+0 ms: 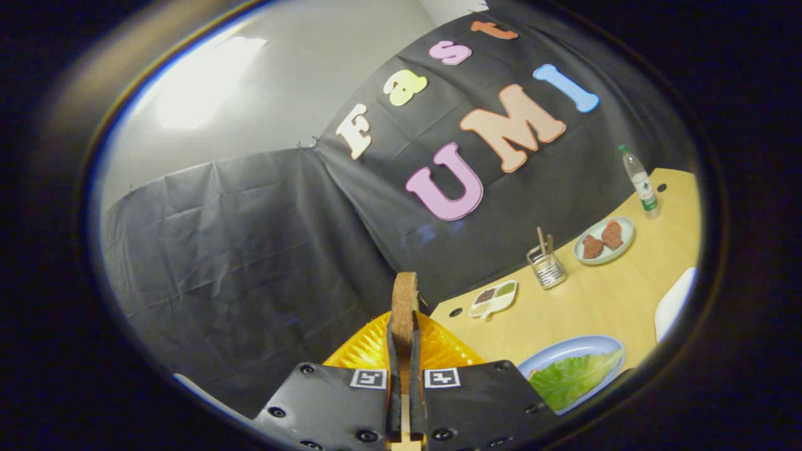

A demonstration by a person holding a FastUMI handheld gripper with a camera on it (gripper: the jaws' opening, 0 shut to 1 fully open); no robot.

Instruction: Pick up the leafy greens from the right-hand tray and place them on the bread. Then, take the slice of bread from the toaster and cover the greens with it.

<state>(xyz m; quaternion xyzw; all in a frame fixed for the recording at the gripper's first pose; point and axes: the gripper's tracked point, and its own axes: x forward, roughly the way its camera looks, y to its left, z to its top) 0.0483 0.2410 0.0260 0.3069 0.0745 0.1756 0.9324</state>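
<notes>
My gripper (403,326) is shut on a slice of bread (405,294), which stands on edge between the fingers and sticks up beyond their tips. Both are lifted above the yellow-orange toaster (369,347), whose ribbed top lies just behind the fingers. To the right of the fingers, a pale blue plate (579,346) on the wooden table (595,300) holds a green lettuce leaf (573,376). Whether bread lies under the leaf cannot be told.
Further back on the table stand a small white divided dish of seasonings (494,298), a wire holder with sticks (547,266), a plate with two brown meat pieces (604,240) and a plastic bottle (640,181). A white object (673,304) sits right of the lettuce plate.
</notes>
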